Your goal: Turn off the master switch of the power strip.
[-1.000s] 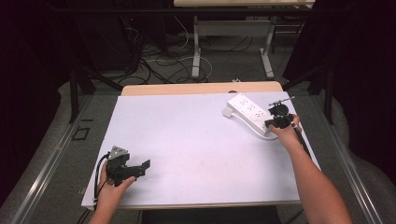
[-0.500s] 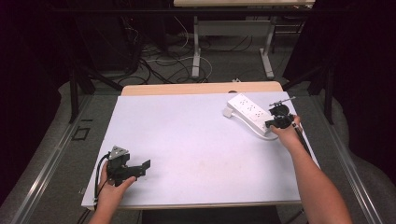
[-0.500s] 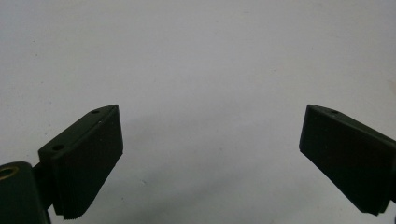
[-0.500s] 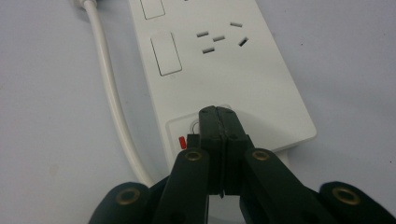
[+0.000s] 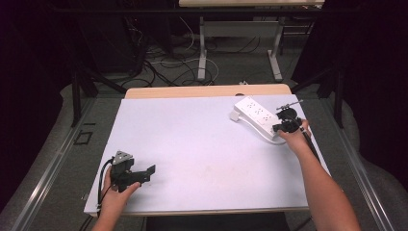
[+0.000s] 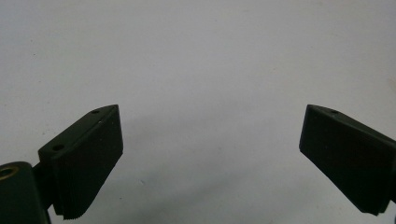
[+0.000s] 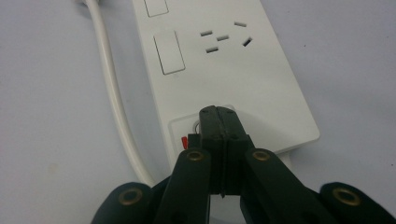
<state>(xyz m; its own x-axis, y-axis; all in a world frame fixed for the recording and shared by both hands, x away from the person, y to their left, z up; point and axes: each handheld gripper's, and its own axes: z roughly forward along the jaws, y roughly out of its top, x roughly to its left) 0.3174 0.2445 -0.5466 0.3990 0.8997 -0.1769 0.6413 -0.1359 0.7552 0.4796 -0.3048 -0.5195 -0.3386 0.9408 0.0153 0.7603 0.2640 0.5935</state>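
A white power strip lies at the table's far right, with rocker switches and sockets on top. Its white cord runs along its left side in the right gripper view. My right gripper is shut, jaws pressed together, and its tip rests on the main switch at the strip's near end, where a bit of red shows. In the high view the right gripper sits at the strip's near end. My left gripper rests near the front left corner, open, with only bare white surface between its fingers.
The white table top stretches between the two hands. A wooden strip borders its far edge. Beyond it lie cables and table legs on the dark floor.
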